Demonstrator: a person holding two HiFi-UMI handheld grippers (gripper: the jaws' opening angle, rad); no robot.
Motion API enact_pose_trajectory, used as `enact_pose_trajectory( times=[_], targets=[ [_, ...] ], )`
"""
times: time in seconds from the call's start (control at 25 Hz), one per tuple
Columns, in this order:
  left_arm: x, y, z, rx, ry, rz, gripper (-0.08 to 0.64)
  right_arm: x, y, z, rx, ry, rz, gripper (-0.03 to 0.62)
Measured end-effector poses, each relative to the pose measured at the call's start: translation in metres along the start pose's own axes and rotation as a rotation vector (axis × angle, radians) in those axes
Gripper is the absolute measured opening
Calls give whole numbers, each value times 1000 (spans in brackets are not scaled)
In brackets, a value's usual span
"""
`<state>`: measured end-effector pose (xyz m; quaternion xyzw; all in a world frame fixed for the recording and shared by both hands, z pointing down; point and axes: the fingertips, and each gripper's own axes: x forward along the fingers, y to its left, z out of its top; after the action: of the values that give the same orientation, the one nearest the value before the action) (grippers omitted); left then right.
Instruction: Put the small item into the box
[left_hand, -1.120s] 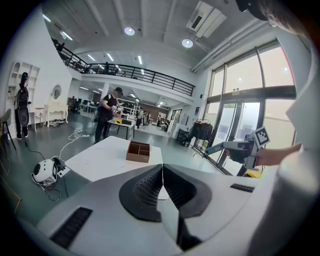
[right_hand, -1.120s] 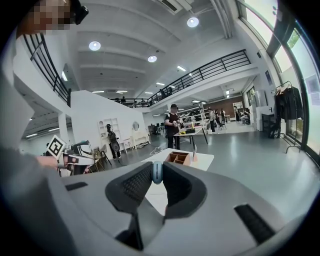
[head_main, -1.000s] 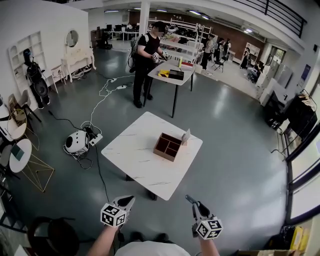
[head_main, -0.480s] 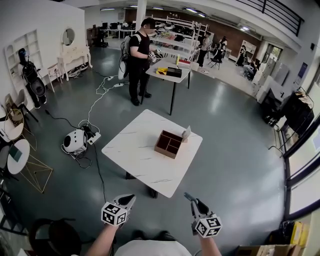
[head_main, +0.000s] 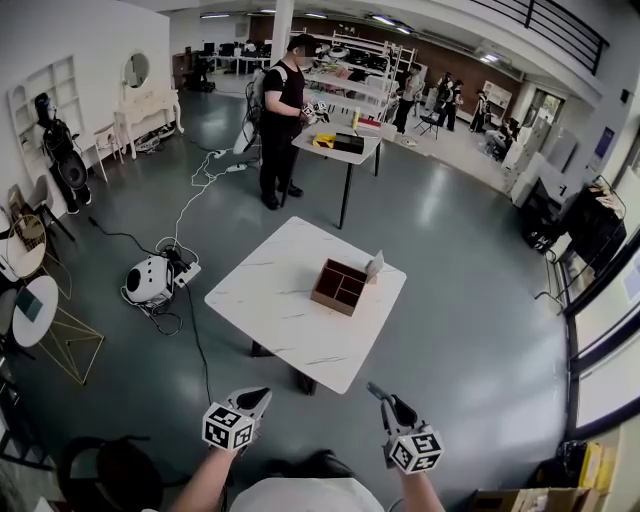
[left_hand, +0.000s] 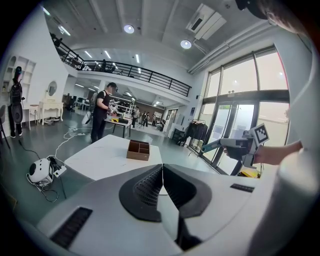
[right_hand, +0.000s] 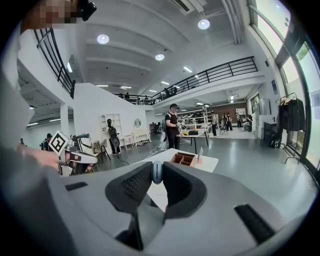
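The fingers of our right gripper (head_main: 374, 391) pinch the small item (right_hand: 157, 172), a bluish disc. Our left gripper (head_main: 261, 396) has its fingers pressed together, empty. The box (head_main: 338, 287) sits on the worktop (head_main: 268, 303), well ahead of both.

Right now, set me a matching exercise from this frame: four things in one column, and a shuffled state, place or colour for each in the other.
Things:
1. left gripper
2. right gripper
3. box
4. small item

States:
A. sits on the white table
B. blue-grey
C. jaws together, nothing between them
D. jaws closed on the small item

Pairs: 1-C, 2-D, 3-A, 4-B
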<state>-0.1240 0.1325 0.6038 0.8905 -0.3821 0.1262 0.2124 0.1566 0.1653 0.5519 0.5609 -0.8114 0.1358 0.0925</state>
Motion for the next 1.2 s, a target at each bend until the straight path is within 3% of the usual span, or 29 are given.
enact_pose_trajectory(
  times=[0.44,1.2],
  targets=[
    [20,9,7,-11,10,3,15,22,-17,6,11,-8,1,83],
    [95,37,55,-8,25,33,15,112,-73,26,53,4,62,83]
  ],
)
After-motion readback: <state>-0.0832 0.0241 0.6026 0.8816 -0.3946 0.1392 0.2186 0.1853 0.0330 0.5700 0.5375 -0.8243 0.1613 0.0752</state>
